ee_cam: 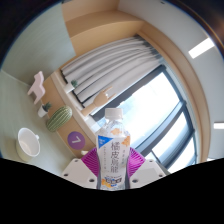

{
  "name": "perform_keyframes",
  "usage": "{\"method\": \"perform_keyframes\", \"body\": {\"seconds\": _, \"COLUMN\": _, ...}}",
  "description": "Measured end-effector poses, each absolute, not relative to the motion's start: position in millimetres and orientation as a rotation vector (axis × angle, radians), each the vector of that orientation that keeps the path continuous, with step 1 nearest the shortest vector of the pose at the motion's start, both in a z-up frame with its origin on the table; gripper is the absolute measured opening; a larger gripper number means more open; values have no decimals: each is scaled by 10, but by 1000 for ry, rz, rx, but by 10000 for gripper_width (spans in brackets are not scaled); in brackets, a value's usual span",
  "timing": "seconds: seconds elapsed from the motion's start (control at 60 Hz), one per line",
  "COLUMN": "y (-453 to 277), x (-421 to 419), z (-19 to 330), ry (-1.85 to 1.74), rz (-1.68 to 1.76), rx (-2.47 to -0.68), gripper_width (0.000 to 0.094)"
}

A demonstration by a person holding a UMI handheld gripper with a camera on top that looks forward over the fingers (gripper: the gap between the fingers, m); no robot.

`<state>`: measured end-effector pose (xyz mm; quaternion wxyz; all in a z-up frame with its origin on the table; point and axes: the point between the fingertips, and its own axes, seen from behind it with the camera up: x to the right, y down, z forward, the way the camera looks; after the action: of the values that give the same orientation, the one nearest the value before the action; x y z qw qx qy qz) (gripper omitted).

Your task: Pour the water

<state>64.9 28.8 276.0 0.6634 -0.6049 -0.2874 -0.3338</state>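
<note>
The jaws of the gripper are clamped on a capped water bottle held tilted in the air, well apart from the white cup and purple cup on the tabletop, so any slip would likely drop it.

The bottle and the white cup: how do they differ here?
The bottle sits between the tongs, gripped by their magenta pads; the white cup stands free, off to the side beyond them. The bottle is tall, clear, capped in white and wrapped in a printed label; the white cup is short, plain, opaque and open-topped. The bottle looks far larger, being nearest the camera. Both are drink containers.
</note>
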Motion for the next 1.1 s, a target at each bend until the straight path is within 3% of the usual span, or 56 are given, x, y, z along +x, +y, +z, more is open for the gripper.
{"method": "perform_keyframes", "body": {"seconds": 0.083, "y": 241, "x": 946, "z": 2840, "ry": -402, "rz": -511, "rx": -1477, "gripper_width": 319}}
{"method": "perform_keyframes", "body": {"seconds": 0.25, "y": 249, "x": 1373, "z": 2499, "ry": -105, "rz": -184, "rx": -1594, "gripper_width": 319}}
{"method": "perform_keyframes", "body": {"seconds": 0.35, "y": 273, "x": 1456, "z": 2105, "ry": 3, "rz": -58, "rx": -1648, "gripper_width": 337}}
{"method": "perform_keyframes", "body": {"seconds": 0.5, "y": 325, "x": 1406, "z": 1609, "ry": 7, "rz": -4, "rx": -1687, "gripper_width": 336}}
{"method": "perform_keyframes", "body": {"seconds": 0.783, "y": 444, "x": 1440, "z": 1127, "ry": 11, "rz": -6, "rx": -1721, "gripper_width": 338}}
{"method": "perform_keyframes", "body": {"seconds": 0.933, "y": 415, "x": 1447, "z": 1124, "ry": 13, "rz": 11, "rx": -1711, "gripper_width": 339}}
{"method": "perform_keyframes", "body": {"seconds": 1.1, "y": 388, "x": 1459, "z": 1123, "ry": 21, "rz": 24, "rx": -1711, "gripper_width": 478}}
